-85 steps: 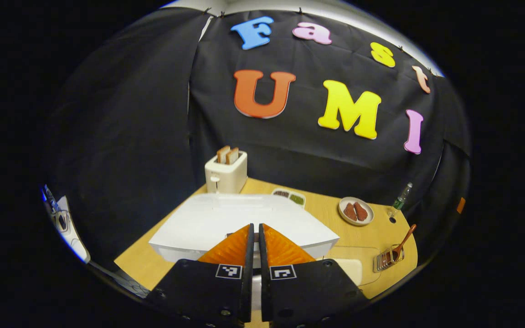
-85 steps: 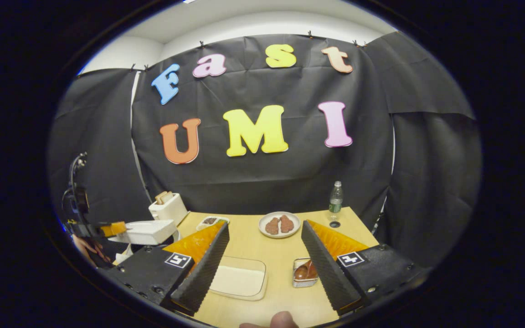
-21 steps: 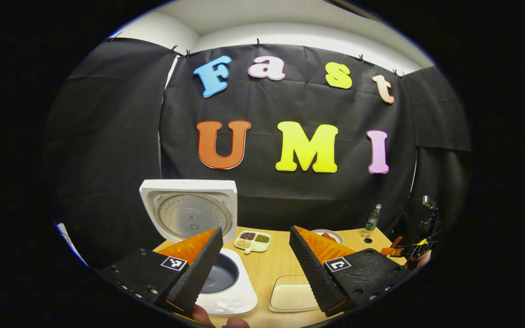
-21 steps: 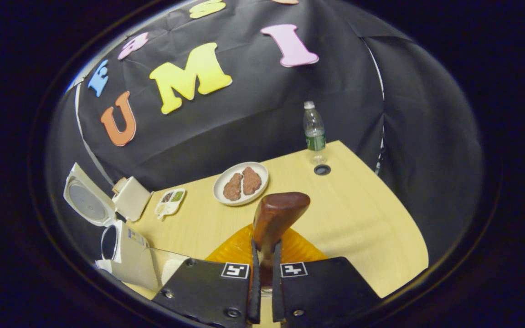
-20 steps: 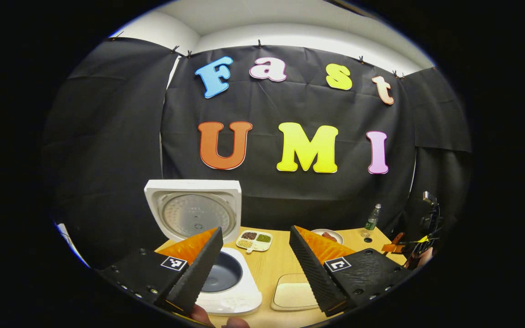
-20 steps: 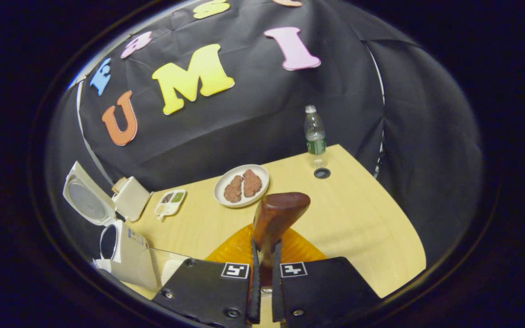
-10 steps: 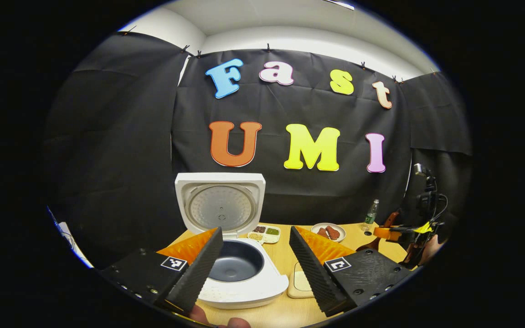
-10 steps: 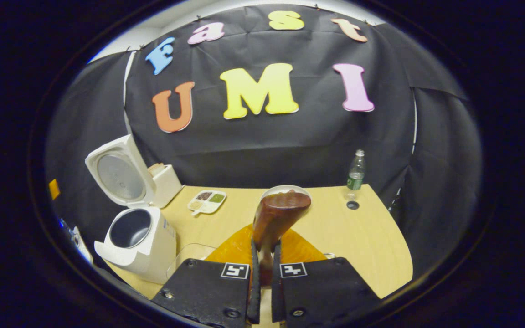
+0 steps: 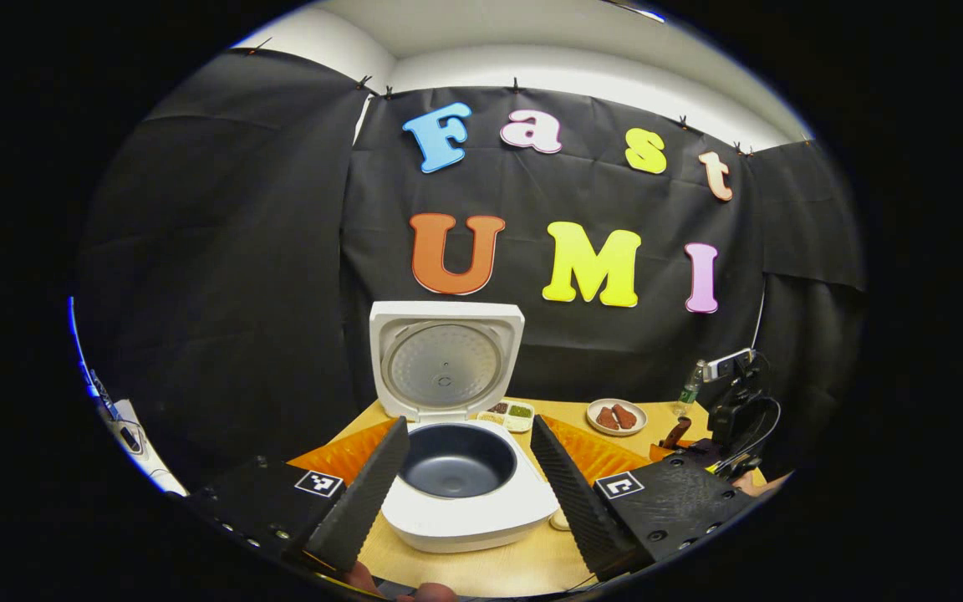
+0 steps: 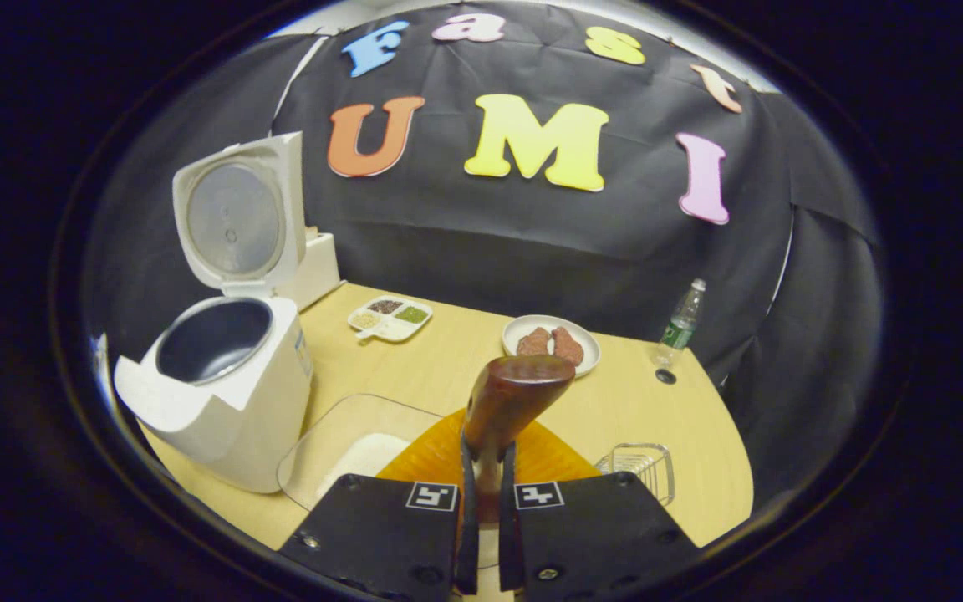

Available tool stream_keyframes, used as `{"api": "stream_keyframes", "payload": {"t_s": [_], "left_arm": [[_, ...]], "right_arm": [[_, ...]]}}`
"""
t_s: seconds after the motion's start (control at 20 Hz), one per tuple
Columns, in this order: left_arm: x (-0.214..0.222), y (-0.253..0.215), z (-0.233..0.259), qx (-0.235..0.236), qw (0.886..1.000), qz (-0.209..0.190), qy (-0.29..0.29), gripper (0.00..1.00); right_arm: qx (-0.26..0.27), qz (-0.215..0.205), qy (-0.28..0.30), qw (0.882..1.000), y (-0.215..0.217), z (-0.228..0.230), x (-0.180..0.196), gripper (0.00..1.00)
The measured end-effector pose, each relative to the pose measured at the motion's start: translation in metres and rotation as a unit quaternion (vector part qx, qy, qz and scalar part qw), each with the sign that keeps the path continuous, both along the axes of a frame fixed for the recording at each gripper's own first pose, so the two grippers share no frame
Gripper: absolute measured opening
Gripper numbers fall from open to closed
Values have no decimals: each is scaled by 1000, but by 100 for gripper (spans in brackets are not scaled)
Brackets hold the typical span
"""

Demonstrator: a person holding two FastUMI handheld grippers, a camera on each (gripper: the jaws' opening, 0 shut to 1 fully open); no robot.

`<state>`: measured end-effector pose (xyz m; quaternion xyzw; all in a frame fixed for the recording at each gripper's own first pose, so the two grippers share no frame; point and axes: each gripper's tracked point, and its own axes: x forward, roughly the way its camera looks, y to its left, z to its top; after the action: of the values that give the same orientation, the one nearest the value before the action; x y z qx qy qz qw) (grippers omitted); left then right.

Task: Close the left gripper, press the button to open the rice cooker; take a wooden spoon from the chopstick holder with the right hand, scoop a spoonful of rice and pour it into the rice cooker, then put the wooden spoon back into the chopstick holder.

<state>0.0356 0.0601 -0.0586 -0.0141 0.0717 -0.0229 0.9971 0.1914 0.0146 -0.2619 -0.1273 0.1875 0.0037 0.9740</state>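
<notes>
Wooden spoon (image 10: 515,393) sits pinched in my right gripper (image 10: 481,510) at frame centre, out of the chopstick holder (image 10: 640,468). Rice cooker (image 10: 222,385), left of frame, stands open; my left gripper (image 9: 465,493) is spread wide, empty. Next I judge: dip into the rice tray (image 10: 348,451), lower left.

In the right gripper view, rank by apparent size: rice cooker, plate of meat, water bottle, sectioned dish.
1. rice cooker, far the largest, though also nearest the camera.
2. plate of meat and sectioned dish: they look alike, so no ranking.
3. water bottle: smallest in area, but it stands farthest back, so true size is unsure.
</notes>
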Motion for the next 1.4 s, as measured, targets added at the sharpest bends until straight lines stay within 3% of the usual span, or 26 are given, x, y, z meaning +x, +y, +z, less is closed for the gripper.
{"api": "stream_keyframes", "payload": {"t_s": [0.1, 0.25, 0.35, 0.5, 0.65, 0.9, 1.1, 1.15, 1.4], "left_arm": [[-2, 5, -2, -3, 1000, 3, 5, 94], [-4, 10, -3, -2, 1000, 5, 9, 94], [-6, 11, -1, -3, 1000, 4, 9, 94], [-8, 16, -3, -1, 1000, 5, 11, 94], [-8, 16, -5, -4, 1000, 6, 18, 94], [-9, 12, -3, 1, 1000, 6, 19, 94], [-10, 4, -1, -1, 1000, 5, 22, 94], [-10, 2, 0, 0, 1000, 6, 20, 94], [-4, -12, 2, -6, 1000, 1, 12, 94]], "right_arm": [[-12, -1, 7, 1000, 10, -17, 0, 11], [35, -1, 20, 999, 26, -29, 0, 12], [86, 0, 33, 996, 36, -32, -1, 11], [184, -8, 58, 981, 47, -35, 0, 12], [271, -17, 81, 959, 52, -36, 2, 11], [401, -27, 104, 910, 59, -36, 4, 11], [491, -57, 121, 861, 37, -46, 7, 11], [504, -64, 123, 853, 31, -46, 6, 11], [539, -76, 102, 833, -5, -16, -6, 11]]}}
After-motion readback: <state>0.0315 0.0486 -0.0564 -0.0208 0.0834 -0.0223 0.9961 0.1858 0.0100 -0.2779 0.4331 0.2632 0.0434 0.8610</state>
